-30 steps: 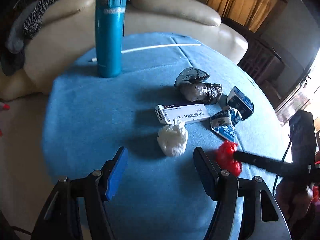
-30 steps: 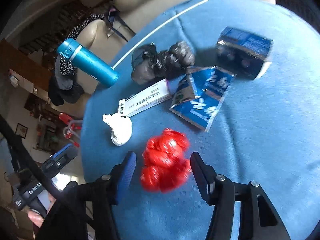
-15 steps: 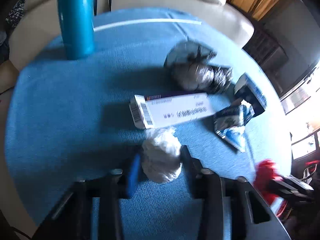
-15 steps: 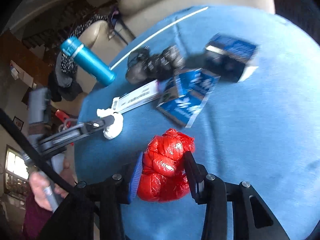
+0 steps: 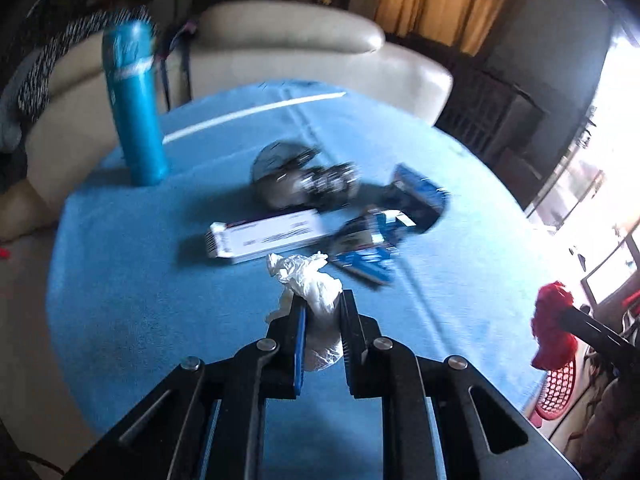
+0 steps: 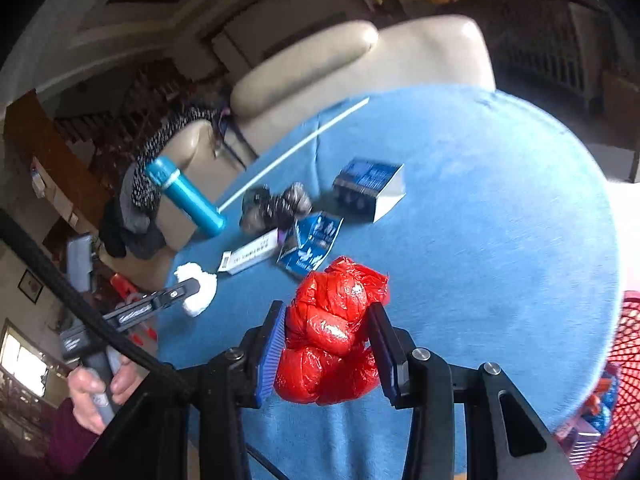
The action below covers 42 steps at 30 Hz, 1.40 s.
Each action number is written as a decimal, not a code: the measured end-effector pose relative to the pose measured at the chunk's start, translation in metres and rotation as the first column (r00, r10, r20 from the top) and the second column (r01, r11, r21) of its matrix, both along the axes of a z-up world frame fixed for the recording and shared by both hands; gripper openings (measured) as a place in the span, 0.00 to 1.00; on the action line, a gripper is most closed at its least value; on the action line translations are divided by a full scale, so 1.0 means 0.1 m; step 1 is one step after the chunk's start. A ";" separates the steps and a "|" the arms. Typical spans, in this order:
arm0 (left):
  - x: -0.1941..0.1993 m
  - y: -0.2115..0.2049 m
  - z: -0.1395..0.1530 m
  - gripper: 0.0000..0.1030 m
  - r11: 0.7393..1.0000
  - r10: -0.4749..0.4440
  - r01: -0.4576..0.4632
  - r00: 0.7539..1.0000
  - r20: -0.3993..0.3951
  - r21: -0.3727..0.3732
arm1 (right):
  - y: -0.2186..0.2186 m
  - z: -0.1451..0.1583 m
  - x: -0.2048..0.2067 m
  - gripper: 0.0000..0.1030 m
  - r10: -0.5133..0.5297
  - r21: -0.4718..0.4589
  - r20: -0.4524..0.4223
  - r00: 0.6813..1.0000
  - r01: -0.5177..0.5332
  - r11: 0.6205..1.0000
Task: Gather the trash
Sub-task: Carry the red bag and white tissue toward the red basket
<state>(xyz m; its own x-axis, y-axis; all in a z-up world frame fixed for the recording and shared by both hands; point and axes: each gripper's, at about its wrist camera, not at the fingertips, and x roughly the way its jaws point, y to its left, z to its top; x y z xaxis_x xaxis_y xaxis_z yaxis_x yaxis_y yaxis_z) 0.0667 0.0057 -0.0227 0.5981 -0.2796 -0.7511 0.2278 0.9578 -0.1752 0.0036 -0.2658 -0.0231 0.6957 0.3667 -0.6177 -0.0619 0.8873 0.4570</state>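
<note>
My left gripper is shut on a crumpled white plastic wad, lifted a little off the blue round table. My right gripper is shut on a red plastic bag ball, raised above the table near its right edge. On the table lie a white carton, a black-grey bag bundle, a torn blue wrapper and a blue box. From the right wrist view the left gripper and white wad appear at the table's left side.
A tall blue flask stands at the table's back left, and a thin white rod lies behind it. A cream sofa sits beyond. A red mesh basket stands beside the table on the right. A hand holds the left gripper's handle.
Both grippers closed on their trash: left on the white wad, right on the red bag. Both then lifted off the table, the right one carrying the bag toward the right edge.
</note>
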 end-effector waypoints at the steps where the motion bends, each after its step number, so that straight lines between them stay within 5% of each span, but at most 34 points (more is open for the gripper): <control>1: -0.07 -0.05 0.06 0.16 1.000 -0.008 0.008 1.000 0.015 0.001 | -0.04 0.03 -0.06 0.43 -0.006 -0.003 0.011 1.000 0.006 1.000; 12: -0.68 -0.68 0.59 0.16 0.985 -0.040 0.004 0.977 0.210 0.171 | -0.16 0.26 -0.53 0.43 -0.044 -0.034 0.122 0.992 0.049 0.998; 28: -1.08 -0.98 0.67 0.17 0.957 -0.057 -0.034 0.951 0.303 0.288 | -0.30 0.42 -0.97 0.43 -0.078 -0.031 0.204 0.976 0.086 0.996; 42: -1.18 -1.30 0.57 0.17 0.950 -0.071 -0.021 0.957 0.283 0.311 | -0.57 0.40 -1.26 0.43 -0.125 -0.017 0.233 0.964 0.133 0.991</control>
